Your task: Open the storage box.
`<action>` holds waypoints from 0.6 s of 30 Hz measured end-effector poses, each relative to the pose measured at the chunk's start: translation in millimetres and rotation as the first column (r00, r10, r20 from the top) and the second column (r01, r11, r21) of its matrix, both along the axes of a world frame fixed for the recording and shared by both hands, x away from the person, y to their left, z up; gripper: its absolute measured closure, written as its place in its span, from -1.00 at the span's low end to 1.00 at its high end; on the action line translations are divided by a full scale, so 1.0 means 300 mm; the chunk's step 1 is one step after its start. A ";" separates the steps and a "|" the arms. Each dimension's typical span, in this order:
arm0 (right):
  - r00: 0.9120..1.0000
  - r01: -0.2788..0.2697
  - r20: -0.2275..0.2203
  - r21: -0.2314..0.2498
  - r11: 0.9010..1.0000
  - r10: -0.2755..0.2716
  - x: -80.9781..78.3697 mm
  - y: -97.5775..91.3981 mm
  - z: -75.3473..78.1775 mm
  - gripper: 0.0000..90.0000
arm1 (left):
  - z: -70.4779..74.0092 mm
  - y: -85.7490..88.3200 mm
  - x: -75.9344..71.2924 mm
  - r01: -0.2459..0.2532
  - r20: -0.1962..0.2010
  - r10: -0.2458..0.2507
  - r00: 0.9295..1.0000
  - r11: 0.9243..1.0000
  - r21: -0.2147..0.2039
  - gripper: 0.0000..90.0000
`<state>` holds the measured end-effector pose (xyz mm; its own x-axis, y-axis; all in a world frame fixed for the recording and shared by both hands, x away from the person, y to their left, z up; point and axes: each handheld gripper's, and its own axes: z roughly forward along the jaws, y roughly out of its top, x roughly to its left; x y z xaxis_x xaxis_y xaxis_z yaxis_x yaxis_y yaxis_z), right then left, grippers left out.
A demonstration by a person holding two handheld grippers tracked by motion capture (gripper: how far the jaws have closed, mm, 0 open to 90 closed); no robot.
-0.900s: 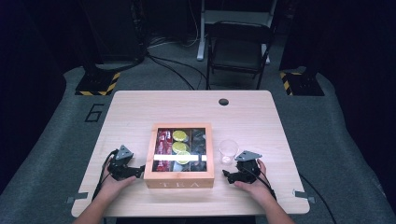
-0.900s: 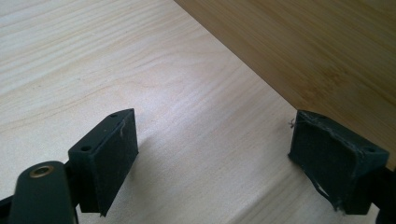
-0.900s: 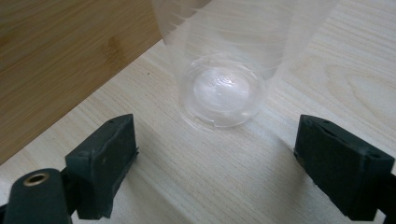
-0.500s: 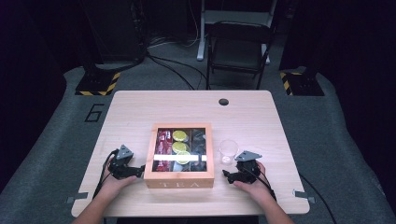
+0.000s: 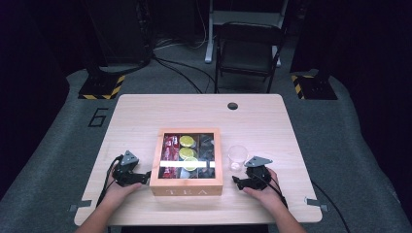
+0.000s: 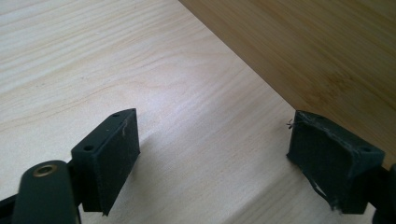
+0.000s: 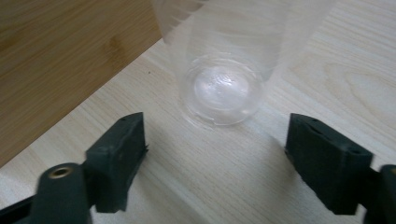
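The clear cup (image 7: 219, 60) stands by the tea box (image 5: 186, 182) near the table's front edge, light and easy to squash, so the wide-open right gripper (image 7: 215, 158) should hold its sides softly.

- Table (image 5: 145, 116): pale wood with fine grain lines.
- Tea box (image 5: 187, 187): light brown wood, lettered "TEA" on the front wall.
- Box contents: red packets (image 5: 170, 145), yellow-green packets (image 5: 186, 141), dark packets (image 5: 206, 145).
- Cup (image 5: 237, 156): clear, colourless.
- Left gripper (image 5: 144, 179) and right gripper (image 5: 236, 181): black, topped with grey plates.
- Floor (image 5: 58, 145): grey, marked "6".
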<state>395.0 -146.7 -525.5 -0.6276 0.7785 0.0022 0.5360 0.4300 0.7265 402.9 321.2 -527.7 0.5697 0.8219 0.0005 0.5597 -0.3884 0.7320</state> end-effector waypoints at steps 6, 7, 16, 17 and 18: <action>1.000 -0.003 -0.024 -0.022 1.000 0.002 0.001 -0.011 0.017 -0.25 | 0.013 0.014 -0.003 -0.034 -0.021 0.034 0.999 0.999 -0.016 -0.35; 1.000 0.003 -0.030 -0.023 1.000 -0.004 0.001 -0.010 0.019 -0.23 | 0.015 0.020 -0.001 -0.040 -0.025 0.039 0.999 0.999 -0.022 -0.29; 0.998 -0.017 -0.061 -0.044 0.999 0.015 -0.005 -0.021 0.039 -0.03 | 0.050 0.025 -0.013 -0.039 -0.042 0.038 0.998 0.999 -0.038 -0.13; 0.998 -0.007 -0.063 -0.038 0.999 0.004 -0.008 -0.019 0.040 -0.01 | 0.054 0.024 -0.016 -0.039 -0.037 0.037 0.999 0.999 -0.036 -0.12; 0.998 -0.001 -0.055 -0.033 0.999 -0.001 -0.008 -0.020 0.041 -0.01 | 0.056 0.023 -0.018 -0.038 -0.029 0.037 0.999 0.999 -0.034 -0.12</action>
<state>392.5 -152.8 -513.3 -0.6270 0.7789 0.0107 0.5750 0.4535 0.6810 397.4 328.2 -511.0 0.5381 0.8417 -0.0443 0.5942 -0.3415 0.7283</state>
